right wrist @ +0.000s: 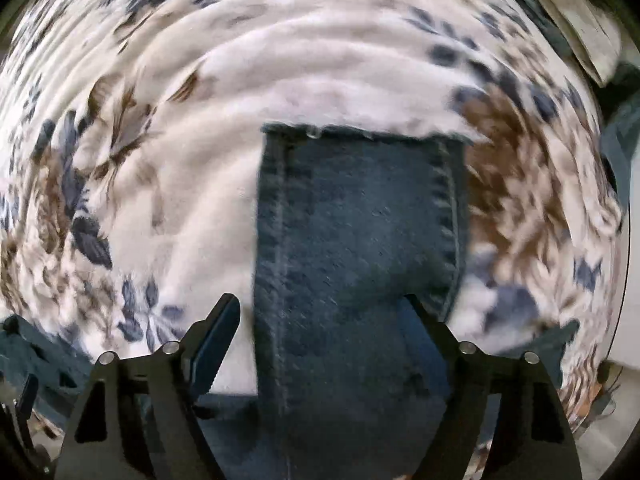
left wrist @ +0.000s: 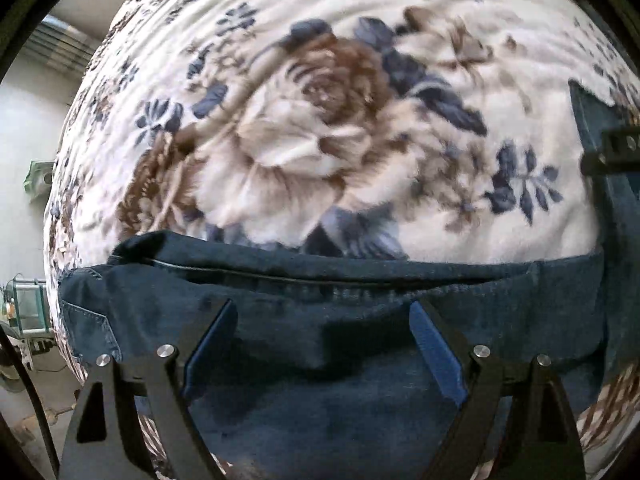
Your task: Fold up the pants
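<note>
Dark blue denim pants [left wrist: 320, 320] lie on a floral blanket [left wrist: 312, 128]. In the left wrist view the waist end with its band and a pocket lies across the bottom, and my left gripper [left wrist: 324, 320] is open just above it, fingers spread wide. In the right wrist view a pant leg [right wrist: 360, 240] runs away from me to its frayed hem [right wrist: 360, 130]. My right gripper [right wrist: 320, 316] is open, its fingers either side of the leg. The right gripper also shows at the right edge of the left wrist view [left wrist: 616, 152].
The white blanket with brown and blue flowers [right wrist: 160, 160] covers the whole bed. Past its left edge in the left wrist view are a wall and furniture [left wrist: 28, 312]. A pale object [right wrist: 576, 28] lies at the top right of the right wrist view.
</note>
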A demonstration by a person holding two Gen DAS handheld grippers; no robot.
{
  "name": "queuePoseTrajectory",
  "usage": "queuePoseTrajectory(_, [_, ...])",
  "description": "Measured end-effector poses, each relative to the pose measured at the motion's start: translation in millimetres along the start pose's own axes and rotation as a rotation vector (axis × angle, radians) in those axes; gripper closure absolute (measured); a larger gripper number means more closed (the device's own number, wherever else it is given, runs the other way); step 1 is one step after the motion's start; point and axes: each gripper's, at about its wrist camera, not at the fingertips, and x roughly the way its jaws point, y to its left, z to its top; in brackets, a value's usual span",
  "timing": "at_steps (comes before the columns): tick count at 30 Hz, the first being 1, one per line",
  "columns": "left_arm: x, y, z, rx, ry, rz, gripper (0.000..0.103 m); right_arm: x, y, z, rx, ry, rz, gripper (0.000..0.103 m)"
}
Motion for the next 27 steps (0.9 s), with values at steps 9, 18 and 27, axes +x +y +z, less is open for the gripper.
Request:
queuePoseTrajectory(9, [-11.7,-11.2,-11.8,0.001,0.017,-0.04,0.015,-28.6,-72.8,-56.2,0.21,-0.116,0.063,0.088])
queuePoseTrajectory(18, [-4.1,-38.7,-27.9,-0.003,0.048,-0.097,0.015,13.5,-183.9,-172.4,0.634,-0.026,0.391,0.087])
queuePoseTrajectory(27, [50.0,-38.8,-29.1,-0.09,0.122,-0.179,0.0,33.6,-228.0,-177.9,0.747,-0.048,0.559,0.073])
